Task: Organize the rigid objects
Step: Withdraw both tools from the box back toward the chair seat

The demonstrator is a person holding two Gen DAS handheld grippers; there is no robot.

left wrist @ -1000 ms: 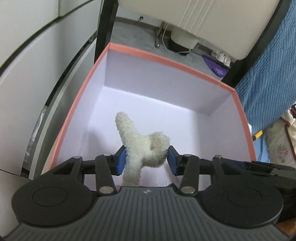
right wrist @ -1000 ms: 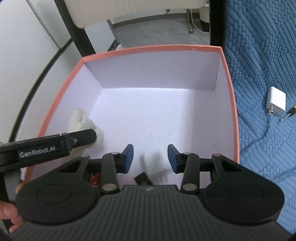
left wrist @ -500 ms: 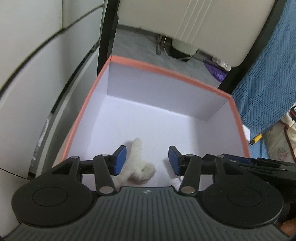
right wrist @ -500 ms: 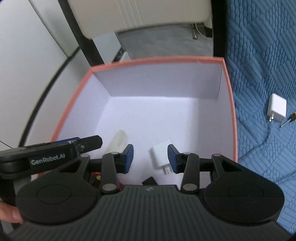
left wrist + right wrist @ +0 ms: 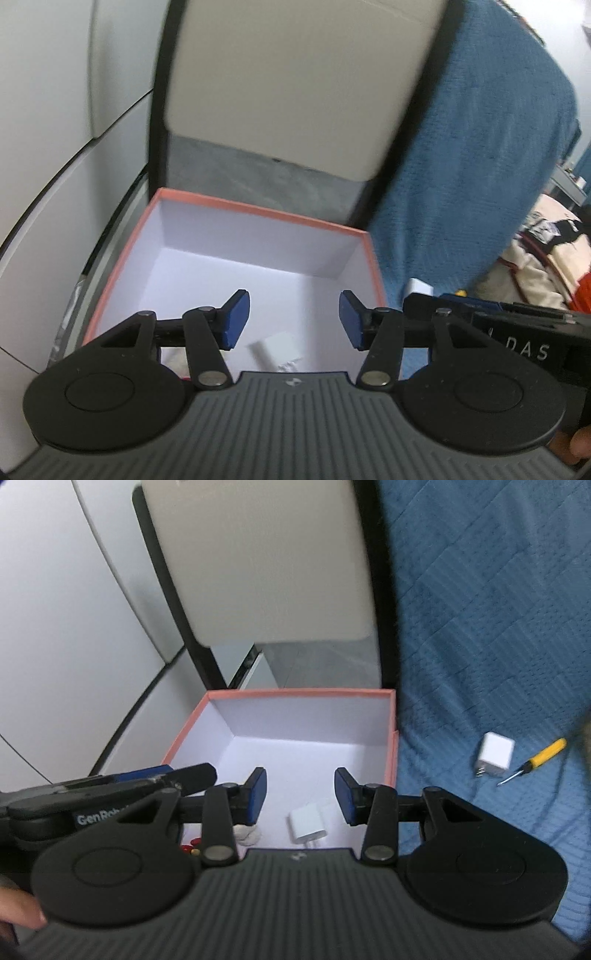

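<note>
Coral-rimmed box (image 5: 295,693) holds one white charger (image 5: 308,825); another charger (image 5: 495,755) and a screwdriver (image 5: 532,762) lie outside its right wall. Both left gripper (image 5: 293,319) and right gripper (image 5: 299,795) hang spread, empty. Risk: pads slipping off smooth plastic.

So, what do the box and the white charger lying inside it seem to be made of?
The box looks like stiff cardboard: thin, straight walls, a matte pale lining, a salmon rim. The charger inside seems to be smooth white plastic with a slight sheen and rounded edges; its prongs are too blurred to judge.
</note>
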